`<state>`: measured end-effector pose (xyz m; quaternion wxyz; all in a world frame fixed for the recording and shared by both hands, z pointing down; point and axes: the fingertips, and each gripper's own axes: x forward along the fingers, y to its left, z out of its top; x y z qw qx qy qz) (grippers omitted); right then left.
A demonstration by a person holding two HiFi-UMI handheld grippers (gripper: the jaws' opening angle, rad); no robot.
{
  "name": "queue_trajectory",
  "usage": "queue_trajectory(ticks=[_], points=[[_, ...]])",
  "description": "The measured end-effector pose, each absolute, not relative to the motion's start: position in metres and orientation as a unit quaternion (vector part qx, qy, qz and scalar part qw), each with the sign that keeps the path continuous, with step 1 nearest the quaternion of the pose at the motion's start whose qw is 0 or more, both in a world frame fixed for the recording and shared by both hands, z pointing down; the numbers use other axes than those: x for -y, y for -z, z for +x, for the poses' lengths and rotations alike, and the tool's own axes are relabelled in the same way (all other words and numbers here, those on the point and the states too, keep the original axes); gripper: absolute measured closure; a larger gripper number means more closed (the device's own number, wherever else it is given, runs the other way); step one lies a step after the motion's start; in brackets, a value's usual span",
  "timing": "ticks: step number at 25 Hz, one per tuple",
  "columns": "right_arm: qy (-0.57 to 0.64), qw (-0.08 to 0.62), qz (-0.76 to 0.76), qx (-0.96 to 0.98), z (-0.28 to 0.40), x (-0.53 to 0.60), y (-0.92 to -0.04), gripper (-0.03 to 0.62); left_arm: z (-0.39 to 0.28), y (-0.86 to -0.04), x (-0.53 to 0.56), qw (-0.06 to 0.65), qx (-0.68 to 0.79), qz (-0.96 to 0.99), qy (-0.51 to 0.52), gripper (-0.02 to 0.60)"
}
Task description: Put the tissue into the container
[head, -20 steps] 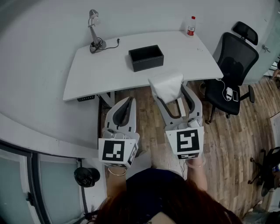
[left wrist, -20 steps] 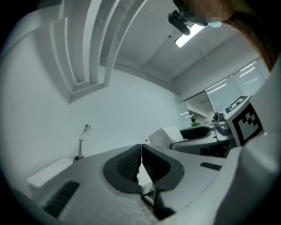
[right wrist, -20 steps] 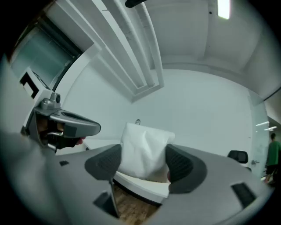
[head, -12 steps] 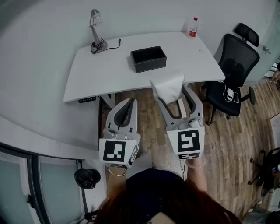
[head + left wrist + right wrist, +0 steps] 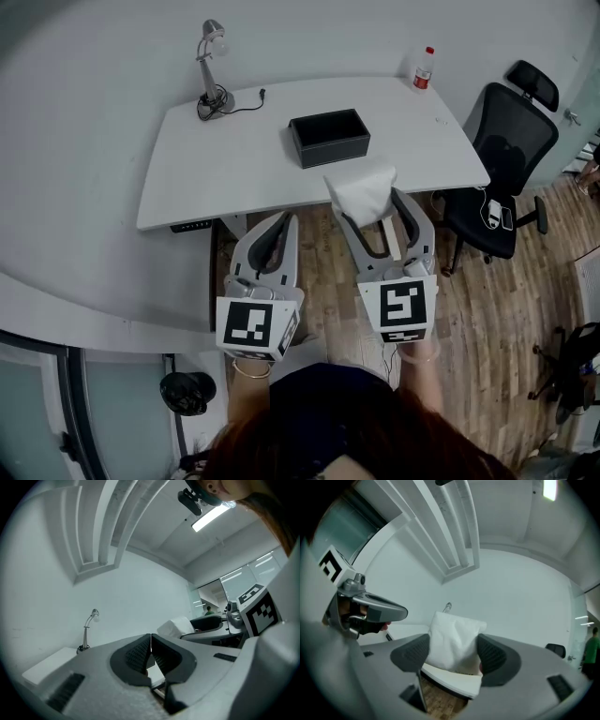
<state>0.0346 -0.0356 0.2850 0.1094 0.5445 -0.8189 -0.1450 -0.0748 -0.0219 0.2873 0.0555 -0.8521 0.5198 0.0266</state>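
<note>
Desk lamp (image 5: 211, 66): we see it upright at the far left corner of the white table (image 5: 216, 159), well apart from everything we handle.
Left gripper (image 5: 283, 223): we hold it low over the wood floor (image 5: 323, 253), short of the table's near edge. Its own view (image 5: 151, 644) shows the two ribbed pads pressed together with nothing between them.
Container (image 5: 333, 152): a black, open-topped rectangular box stands near the middle of the table. As far as we can see into it, it looks empty.
Tissue pack (image 5: 361, 190): white and puffy, it hangs in the air at the table's near edge, on our side of the container and slightly to its right, touching neither. We judge it light, soft and easily squashed, since its flanks already give where they are pinched (image 5: 454, 637). It should not break, but a loose hold could let it sag or slide out.
Right gripper (image 5: 371, 202): its jaws are spread wide and clamped on the pack's two opposite flanks (image 5: 454, 657), with the pack's upper part bulging clear beyond the pads. We think this hold across the middle of the body is the right one; a corner or an edge would only crumple.
Bottle (image 5: 424, 67): red-capped, it stands at the far right corner of the table.
Office chair (image 5: 511, 141): black, it is just beside the table's right end.
</note>
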Motion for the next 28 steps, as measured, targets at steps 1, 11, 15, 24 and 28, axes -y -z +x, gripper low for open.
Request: queue_trajectory(ticks=[1, 11, 15, 24, 28], points=[[0.146, 0.11, 0.545, 0.818, 0.032, 0.039, -0.284, 0.258, -0.076, -0.287, 0.025, 0.055, -0.517, -0.854, -0.028, 0.554], [0.147, 0.119, 0.558, 0.808, 0.007, 0.058, -0.276, 0.26, -0.093, -0.28, 0.045, 0.062, -0.492, -0.868, -0.024, 0.554], [0.147, 0.123, 0.562, 0.804, 0.005, 0.063, -0.276, 0.26, -0.095, -0.279, 0.053, 0.059, -0.485, -0.872, -0.027, 0.554], [0.145, 0.125, 0.569, 0.8, 0.011, 0.083, -0.276, 0.26, -0.087, -0.281, 0.074, 0.061, -0.475, -0.877, -0.026, 0.554], [0.146, 0.128, 0.567, 0.801, 0.011, 0.097, -0.278, 0.26, -0.085, -0.279, 0.09, 0.061, -0.473, -0.878, -0.032, 0.554]])
